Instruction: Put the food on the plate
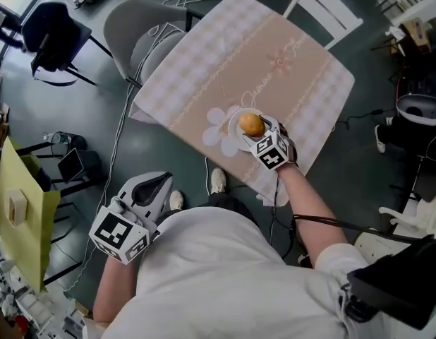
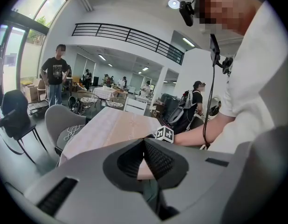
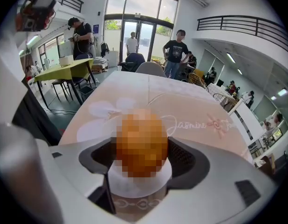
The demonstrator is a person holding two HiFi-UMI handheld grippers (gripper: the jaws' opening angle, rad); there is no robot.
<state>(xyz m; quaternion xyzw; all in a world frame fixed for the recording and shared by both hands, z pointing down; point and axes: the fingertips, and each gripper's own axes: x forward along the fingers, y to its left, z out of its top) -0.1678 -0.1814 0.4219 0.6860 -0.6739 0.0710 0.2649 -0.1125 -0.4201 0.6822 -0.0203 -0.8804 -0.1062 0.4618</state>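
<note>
Orange food (image 1: 252,125) — on white plate (image 1: 235,134)

— Where's the food?
— The round orange piece of food (image 1: 252,125) is just right of the frame's centre, over the small white plate (image 1: 234,131).
— Resting on it?
— Can't tell. The plate lies flat, with its white rim showing round the food.
</note>
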